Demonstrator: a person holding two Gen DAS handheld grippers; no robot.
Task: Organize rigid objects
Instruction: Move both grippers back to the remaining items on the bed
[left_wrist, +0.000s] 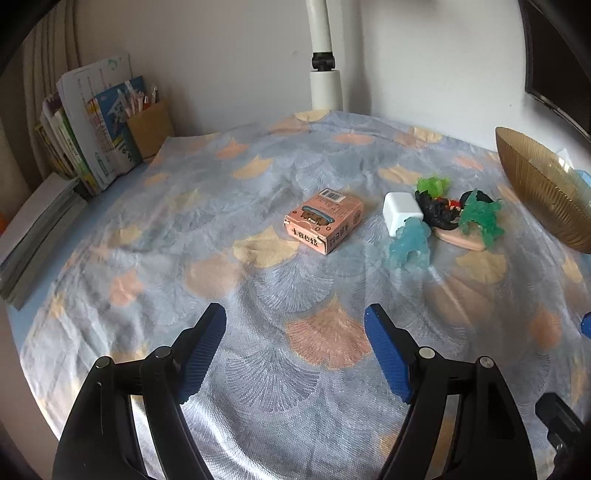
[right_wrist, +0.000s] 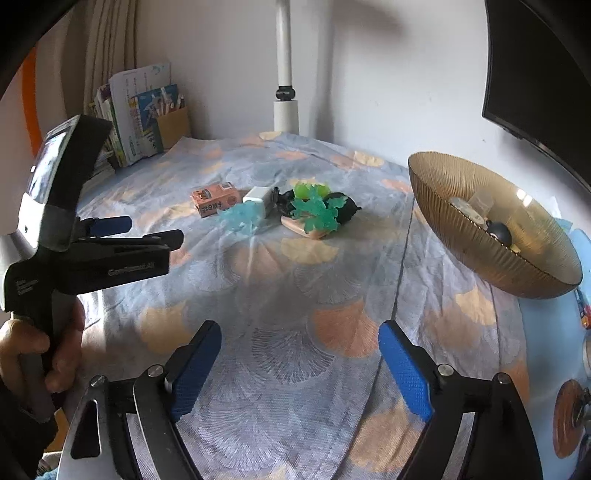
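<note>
Crowding the white charger (left_wrist: 400, 213), toy figures (left_wrist: 480, 218) block it; both hand-held grippers (left_wrist: 295, 317) (right_wrist: 300, 330) gape empty.

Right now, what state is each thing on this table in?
Left gripper: open, empty.
Right gripper: open, empty.
Pink box: closed, lying flat, apart from the pile.
White charger: on the cloth, against the toys.
Bowl: tilted, things inside.
</note>
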